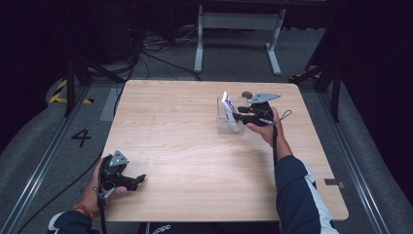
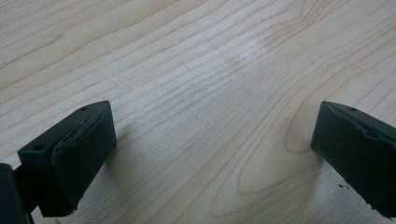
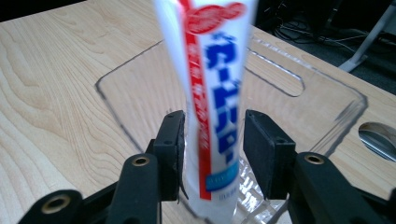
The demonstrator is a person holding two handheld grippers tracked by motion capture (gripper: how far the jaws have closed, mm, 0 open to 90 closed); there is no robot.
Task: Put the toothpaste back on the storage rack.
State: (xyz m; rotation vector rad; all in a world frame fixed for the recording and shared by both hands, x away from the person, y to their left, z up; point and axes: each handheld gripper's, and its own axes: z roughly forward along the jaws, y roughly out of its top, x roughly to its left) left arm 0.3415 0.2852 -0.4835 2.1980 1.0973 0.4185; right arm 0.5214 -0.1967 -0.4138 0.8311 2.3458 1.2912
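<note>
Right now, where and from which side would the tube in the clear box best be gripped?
Grip the toothpaste tube on its lower body, across its narrow width, from the right gripper side: it stands upright in the clear box, walls low, jaws already flanking it.

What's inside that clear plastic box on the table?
A white toothpaste tube with red and blue print stands in the clear box, between the right gripper's jaws. The tube's lower end is blurred, so what it rests on cannot be told.
</note>
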